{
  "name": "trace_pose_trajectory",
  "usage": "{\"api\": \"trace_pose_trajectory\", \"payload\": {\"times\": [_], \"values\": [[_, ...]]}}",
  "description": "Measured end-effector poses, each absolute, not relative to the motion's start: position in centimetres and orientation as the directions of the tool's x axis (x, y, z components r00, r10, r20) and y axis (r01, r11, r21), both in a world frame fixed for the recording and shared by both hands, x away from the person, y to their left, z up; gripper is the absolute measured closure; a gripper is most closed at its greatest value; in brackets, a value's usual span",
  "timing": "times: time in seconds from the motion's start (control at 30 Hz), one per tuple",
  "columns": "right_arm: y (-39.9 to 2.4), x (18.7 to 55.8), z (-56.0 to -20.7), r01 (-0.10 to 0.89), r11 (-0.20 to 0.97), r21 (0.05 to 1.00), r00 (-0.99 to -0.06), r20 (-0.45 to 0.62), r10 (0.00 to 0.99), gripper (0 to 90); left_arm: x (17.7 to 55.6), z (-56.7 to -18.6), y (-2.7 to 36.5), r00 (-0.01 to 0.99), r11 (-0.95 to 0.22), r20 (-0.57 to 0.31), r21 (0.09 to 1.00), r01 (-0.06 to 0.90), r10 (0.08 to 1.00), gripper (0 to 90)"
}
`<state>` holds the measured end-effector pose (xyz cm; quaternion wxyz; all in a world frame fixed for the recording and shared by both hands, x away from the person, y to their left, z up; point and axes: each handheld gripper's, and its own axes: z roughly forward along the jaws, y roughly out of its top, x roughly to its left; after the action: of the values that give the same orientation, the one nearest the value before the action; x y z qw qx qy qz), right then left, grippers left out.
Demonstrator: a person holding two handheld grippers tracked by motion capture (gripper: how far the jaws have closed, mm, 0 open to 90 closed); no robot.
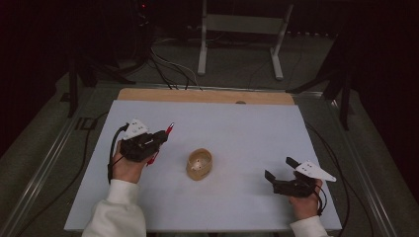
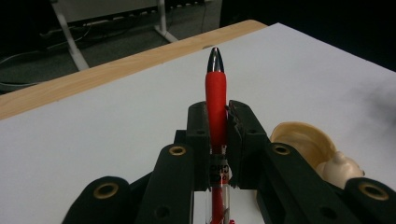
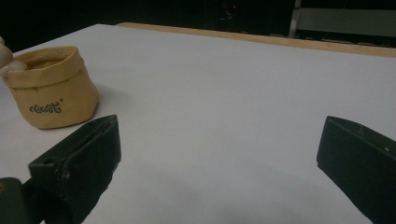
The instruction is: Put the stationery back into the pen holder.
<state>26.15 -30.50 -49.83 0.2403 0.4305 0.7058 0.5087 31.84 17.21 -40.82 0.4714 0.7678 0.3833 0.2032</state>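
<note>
Red pen (image 2: 216,93), silver tip (pointing away), clamped upright between black jaws

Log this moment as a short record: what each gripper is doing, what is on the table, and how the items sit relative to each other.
surface: white table top with a wooden strip along the far edge
left gripper: shut on the red pen
red pen: clamped between the jaws, silver tip pointing away past them
right gripper: open, nothing between its jaws, low over the table
tan pouch: upright near the table's middle, between the two grippers, touching neither
pouch contents: a pale item at its rim, unclear
</note>
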Motion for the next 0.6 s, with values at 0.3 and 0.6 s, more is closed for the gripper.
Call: {"api": "trace_pose_trajectory", "payload": {"times": [0.3,0.6], "values": [[-30.5,26.2,-49.9,0.363,0.114,0.925,-0.515,0.097,0.851,0.2,32.0,-40.4,16.2,0.647,-0.249,-0.061,0.893,0.376,0.760,80.7],[-30.5,26.2,-49.8,0.363,0.115,0.925,-0.516,0.097,0.851,0.3,32.4,-40.0,15.2,0.675,-0.243,-0.060,0.906,0.346,0.735,80.7]]}}
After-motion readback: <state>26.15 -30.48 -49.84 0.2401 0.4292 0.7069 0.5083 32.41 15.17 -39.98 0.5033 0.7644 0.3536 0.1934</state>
